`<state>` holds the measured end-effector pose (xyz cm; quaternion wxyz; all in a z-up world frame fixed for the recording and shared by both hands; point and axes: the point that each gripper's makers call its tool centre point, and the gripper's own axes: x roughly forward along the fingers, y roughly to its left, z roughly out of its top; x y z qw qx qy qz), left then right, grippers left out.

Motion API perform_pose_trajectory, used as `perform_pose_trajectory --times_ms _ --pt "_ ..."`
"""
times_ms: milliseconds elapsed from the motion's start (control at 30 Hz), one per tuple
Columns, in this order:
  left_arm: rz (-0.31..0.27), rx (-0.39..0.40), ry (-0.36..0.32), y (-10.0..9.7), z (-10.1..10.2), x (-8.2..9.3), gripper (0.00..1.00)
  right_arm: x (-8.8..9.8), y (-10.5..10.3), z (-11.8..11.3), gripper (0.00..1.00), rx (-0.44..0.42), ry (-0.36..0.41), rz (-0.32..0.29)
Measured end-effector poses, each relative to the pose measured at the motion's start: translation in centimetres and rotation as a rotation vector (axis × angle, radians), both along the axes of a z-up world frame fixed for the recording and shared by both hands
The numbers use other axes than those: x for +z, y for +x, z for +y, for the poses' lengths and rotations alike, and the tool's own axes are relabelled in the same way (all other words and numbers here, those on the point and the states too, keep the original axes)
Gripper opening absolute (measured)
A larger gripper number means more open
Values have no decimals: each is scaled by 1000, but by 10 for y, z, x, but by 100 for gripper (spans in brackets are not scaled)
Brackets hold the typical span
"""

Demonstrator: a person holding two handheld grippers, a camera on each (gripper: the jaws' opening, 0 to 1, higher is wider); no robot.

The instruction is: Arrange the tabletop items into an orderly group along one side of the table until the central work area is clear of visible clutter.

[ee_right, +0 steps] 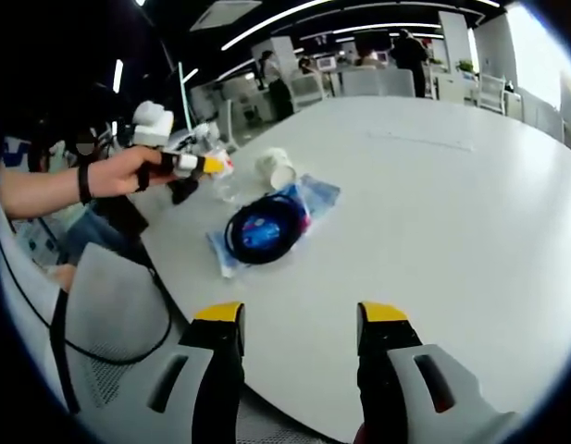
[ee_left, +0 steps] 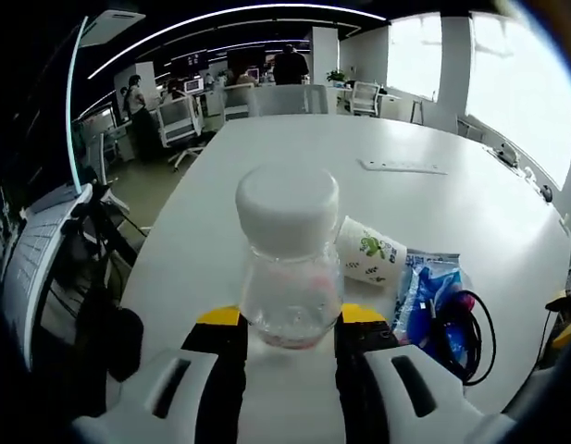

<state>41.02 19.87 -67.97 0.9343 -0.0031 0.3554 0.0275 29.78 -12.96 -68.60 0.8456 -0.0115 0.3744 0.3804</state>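
A clear plastic jar with a white lid stands upright between the yellow-tipped jaws of my left gripper, which is shut on its lower body. A paper cup lies on its side just right of the jar, next to a blue packet with a black cable coil on it. In the right gripper view, my right gripper hangs open over bare table, nothing between its fingers. Ahead of it lie the cable coil, blue packet and paper cup; the left gripper shows at the left, in a hand.
The white table stretches far ahead, with a white power strip toward its far side. Office chairs stand at the far end and left. A grey chair sits close at the table's near edge. People stand in the background.
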Motion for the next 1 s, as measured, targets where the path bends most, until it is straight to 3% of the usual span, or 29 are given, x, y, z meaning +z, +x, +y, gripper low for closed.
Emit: perform_pose_trajectory --times_ms 1000 --pt "4 102 -2 51 13 3 36 -1 2 -10 47 -23 -10 20"
